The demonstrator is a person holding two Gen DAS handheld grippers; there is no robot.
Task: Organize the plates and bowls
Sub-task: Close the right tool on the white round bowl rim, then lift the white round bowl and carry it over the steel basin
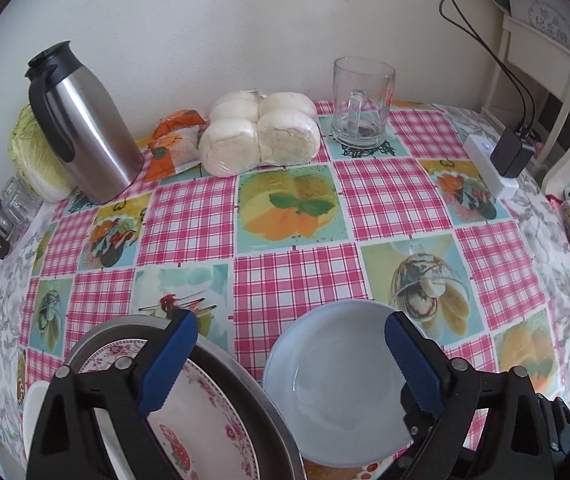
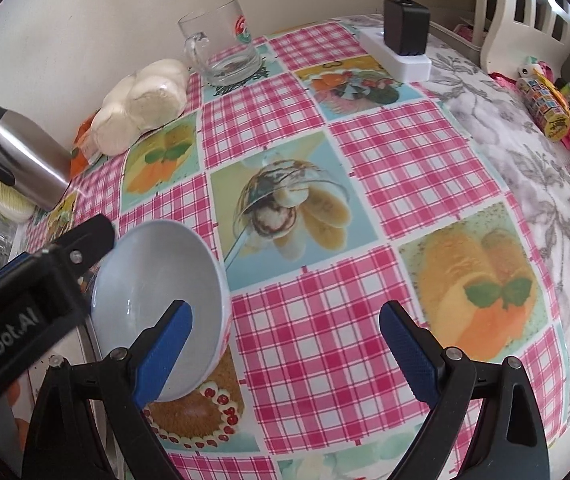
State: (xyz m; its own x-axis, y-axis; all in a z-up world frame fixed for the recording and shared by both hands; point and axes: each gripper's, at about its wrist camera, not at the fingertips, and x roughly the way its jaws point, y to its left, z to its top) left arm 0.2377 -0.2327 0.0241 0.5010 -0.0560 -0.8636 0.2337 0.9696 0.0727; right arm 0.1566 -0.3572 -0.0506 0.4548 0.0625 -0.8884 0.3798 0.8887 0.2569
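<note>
- Cabbage (image 1: 31, 152): far left, against the wall, behind the flask.
- Flask (image 1: 81, 120): steel body, black lid and handle, upright at the table's left rear.
- Orange packet (image 1: 173, 140): lies between the flask and the buns.
- Buns (image 1: 261, 136): four in clear wrap, at the rear centre.
- Mug (image 1: 361, 104): clear glass, empty, upright just right of the buns.
- Power strip (image 1: 489, 164): white, with a black adapter plugged in, at the right rear.
- Pan (image 1: 261, 396): metal, at the near left edge; a floral plate (image 1: 209, 412) lies inside it.
- Bowl (image 1: 337, 380): pale blue, empty, upright on the checked cloth (image 1: 293, 280), just right of the pan.
- Left gripper (image 1: 291, 364): jaws wide, nothing held; one finger over the plate, the other over the bowl's right rim.
- Right gripper (image 2: 285, 356): jaws wide, nothing held; its left finger overlaps the bowl, contact unclear.
</note>
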